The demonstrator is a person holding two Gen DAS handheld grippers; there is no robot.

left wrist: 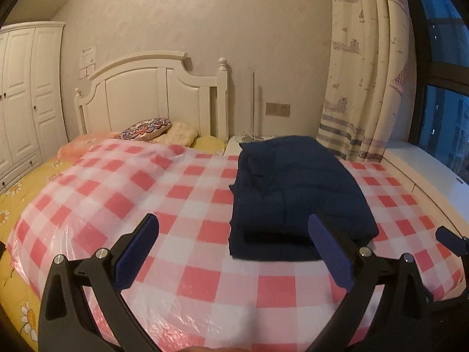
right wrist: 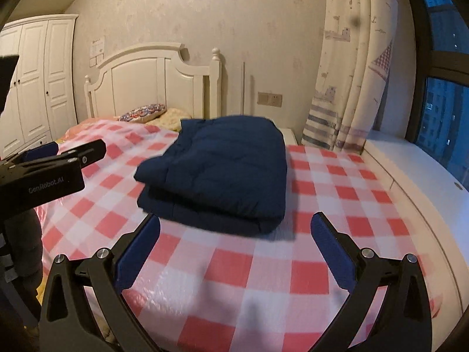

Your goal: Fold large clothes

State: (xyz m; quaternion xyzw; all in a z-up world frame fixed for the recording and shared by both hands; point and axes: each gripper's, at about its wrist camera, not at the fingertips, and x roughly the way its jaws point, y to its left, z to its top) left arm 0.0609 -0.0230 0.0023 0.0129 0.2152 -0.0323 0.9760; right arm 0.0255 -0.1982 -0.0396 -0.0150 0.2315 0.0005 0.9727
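A folded navy garment is laid on the checked bed; both tools are spread, empty.

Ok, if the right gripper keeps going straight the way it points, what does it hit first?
Most likely the folded navy garment, at its near edge. The right gripper stands open, tilted down over the checked sheet; depth is uncertain.
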